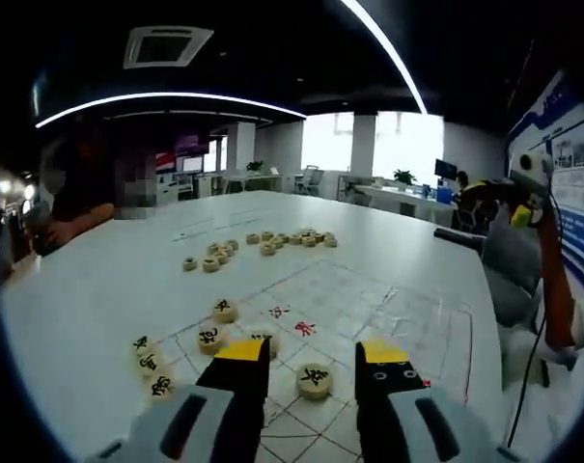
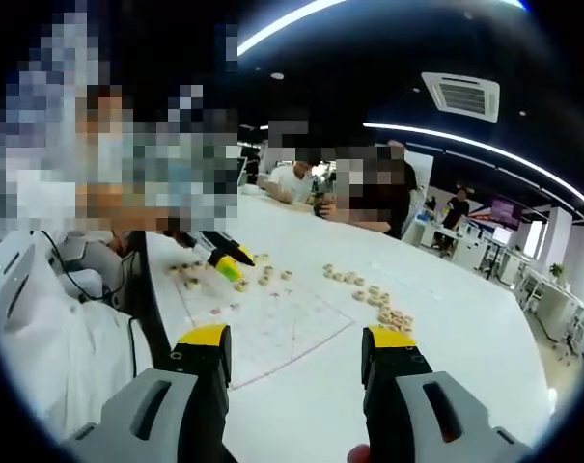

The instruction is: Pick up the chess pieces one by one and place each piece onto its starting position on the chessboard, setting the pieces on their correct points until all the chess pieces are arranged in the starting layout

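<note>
White worktop (image 1: pixel 127 280) spans both views. Chessboard (image 1: pixel 369 299), a thin printed sheet with grid lines, lies flat on it; in the right gripper view it (image 2: pixel 272 328) sits ahead of the jaws with the red border line near them. Left gripper (image 1: pixel 313 355) hovers low over the board's near edge, jaws spread, nothing between them; one round piece (image 1: pixel 315 379) lies on the board in the gap, not pinched. Right gripper (image 2: pixel 296 342) is held above the worktop just off the board, jaws apart, empty. The left gripper also shows in the right gripper view, yellow tips over the board's far side (image 2: pixel 226 258). Placed pieces (image 1: pixel 190 342) sit along the board's left edge in the left gripper view, several in a row, black characters up. Loose pile of pieces (image 1: pixel 263 243) lies on the worktop beyond the board, well apart from the grippers; in the right gripper view it (image 2: pixel 374 299) trails off to the board's right. People sit at the worktop's far side.
</note>
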The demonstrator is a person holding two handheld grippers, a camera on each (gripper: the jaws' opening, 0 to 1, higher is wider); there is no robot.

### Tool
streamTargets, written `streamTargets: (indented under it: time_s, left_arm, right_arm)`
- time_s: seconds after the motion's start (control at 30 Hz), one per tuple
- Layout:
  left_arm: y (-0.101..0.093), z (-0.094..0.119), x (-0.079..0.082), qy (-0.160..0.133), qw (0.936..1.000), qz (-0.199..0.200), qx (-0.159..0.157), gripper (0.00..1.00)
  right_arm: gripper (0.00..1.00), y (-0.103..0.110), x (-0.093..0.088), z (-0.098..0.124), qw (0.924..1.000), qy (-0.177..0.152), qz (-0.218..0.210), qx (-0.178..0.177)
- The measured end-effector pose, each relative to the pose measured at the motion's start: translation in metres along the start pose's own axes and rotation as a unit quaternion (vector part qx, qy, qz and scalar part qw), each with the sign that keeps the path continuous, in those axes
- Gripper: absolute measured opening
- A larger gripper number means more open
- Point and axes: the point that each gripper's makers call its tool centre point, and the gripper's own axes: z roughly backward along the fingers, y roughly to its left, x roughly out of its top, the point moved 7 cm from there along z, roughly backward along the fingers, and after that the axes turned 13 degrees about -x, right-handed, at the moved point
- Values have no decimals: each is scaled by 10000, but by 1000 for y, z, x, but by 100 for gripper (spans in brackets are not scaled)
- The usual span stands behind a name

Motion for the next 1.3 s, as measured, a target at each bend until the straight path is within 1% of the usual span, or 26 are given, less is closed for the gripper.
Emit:
streamTargets:
  time_s: [0.13,0.2,0.37,0.43,0.53,0.6,0.63,0.8,0.93,1.03,1.17,1.3]
  left_arm:
    - [9,3,15,-248,9995,30,218,35]
    - [18,1,22,-296,9989,30,365,34]
    - [44,-12,31,-250,9972,101,702,33]
    - [54,-20,33,-232,9966,139,777,33]
    - [70,-38,35,-146,9956,148,912,33]
    - [81,-49,34,29,9945,88,1048,33]
    - [85,-54,34,68,9939,56,1095,33]
    - [103,-78,35,343,9921,82,1202,32]
    - [111,-94,40,434,9907,62,1285,32]
    - [123,-105,42,505,9894,107,1359,32]
    - [140,-117,42,549,9870,243,1494,32]
    - [151,-126,41,620,9850,305,1580,32]
  right_arm:
    - [55,0,-1,0,10000,-4,-10,-18]
    - [55,0,-1,0,10000,-3,-11,-17]
    - [55,0,-1,0,10000,-8,-11,-16]
    - [55,-1,-1,0,10000,-2,-13,-21]
    - [55,-1,-1,1,10000,-7,-16,-22]
    - [55,-2,-1,1,10000,-10,-22,-26]
    - [55,-2,-1,1,10000,-9,-22,-29]
    - [55,-3,-3,2,10000,-11,-37,-27]
    - [55,-4,-2,2,10000,-30,-50,-33]
    - [55,-3,-2,1,10000,-42,-36,-5]
    - [55,-4,-1,0,10000,-51,-49,-6]
    - [55,-6,-2,0,10000,-62,-72,-17]
